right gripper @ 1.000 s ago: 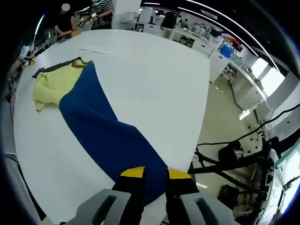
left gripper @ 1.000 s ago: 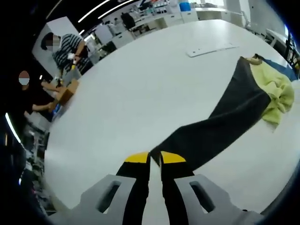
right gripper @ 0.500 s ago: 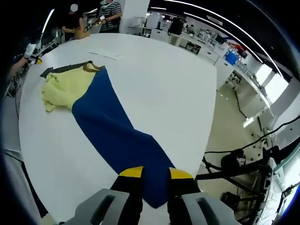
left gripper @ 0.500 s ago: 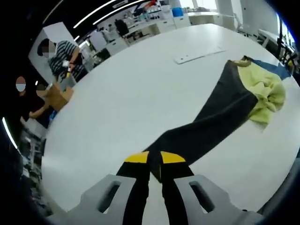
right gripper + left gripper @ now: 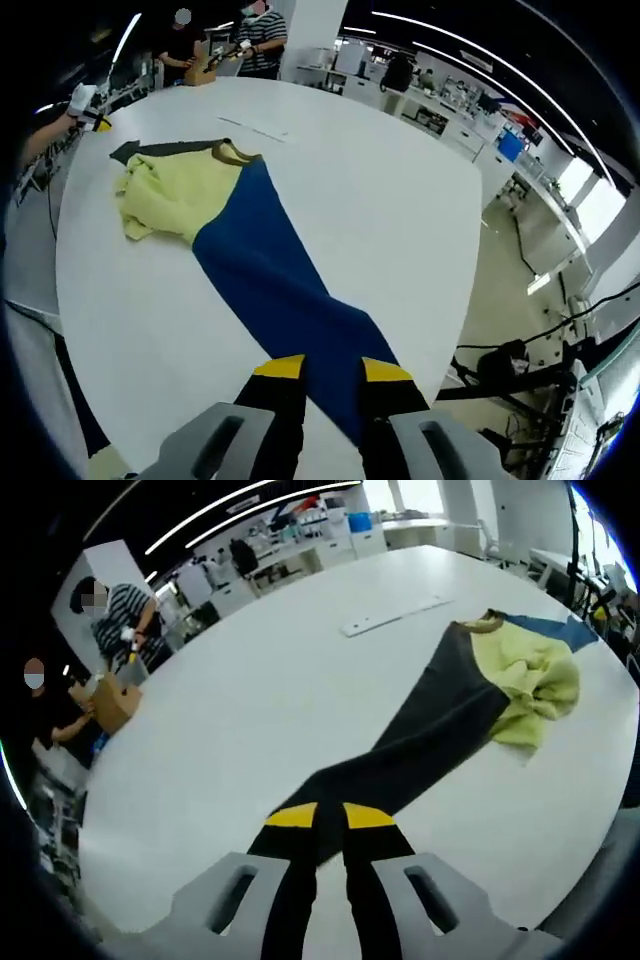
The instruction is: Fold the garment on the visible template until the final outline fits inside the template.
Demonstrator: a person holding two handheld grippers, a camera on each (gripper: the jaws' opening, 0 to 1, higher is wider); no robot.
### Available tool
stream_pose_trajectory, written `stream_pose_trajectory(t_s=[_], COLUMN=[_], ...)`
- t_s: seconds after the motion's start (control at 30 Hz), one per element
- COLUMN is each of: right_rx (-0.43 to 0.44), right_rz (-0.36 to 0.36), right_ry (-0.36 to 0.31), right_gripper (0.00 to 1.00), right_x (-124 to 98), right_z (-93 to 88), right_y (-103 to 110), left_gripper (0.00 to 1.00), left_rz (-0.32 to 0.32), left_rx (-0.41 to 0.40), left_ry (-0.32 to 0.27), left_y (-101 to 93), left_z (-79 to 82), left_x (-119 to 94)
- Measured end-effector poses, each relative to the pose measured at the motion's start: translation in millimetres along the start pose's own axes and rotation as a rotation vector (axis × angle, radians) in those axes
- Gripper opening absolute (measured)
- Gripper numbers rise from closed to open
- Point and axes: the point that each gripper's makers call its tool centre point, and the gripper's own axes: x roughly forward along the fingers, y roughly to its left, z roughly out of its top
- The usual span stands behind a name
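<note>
**Yellow, charcoal and blue garment stretched between two tools**

Yellow fabric forms the bunched middle of the garment, which lies on a large white table. From that crumpled yellow part one long sleeve runs out to each side. In the left gripper view the sleeve is charcoal, and the left tool has its yellow-tipped jaws pressed together on the sleeve's end. In the right gripper view the sleeve is deep blue, and the right tool pinches its cuff near the table's edge. Both sleeves lie flat and pulled long. A pale flat strip rests on the table beyond the garment. People stand at the table's far side around a cardboard box; what it holds cannot be told.
</note>
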Motion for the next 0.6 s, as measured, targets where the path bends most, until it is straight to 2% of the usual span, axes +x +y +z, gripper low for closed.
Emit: stream_pose_trajectory(t_s=[0.6], right_rx=[-0.023], right_rz=[0.070], right_ry=[-0.056], right_gripper=[0.18], right_x=[-8], right_z=[7.3], right_y=[48], left_gripper=[0.08], left_rz=[-0.117], left_rx=[-0.009], left_ry=[-0.064], left_y=[-52.7], left_z=[-4.6], left_x=[-16])
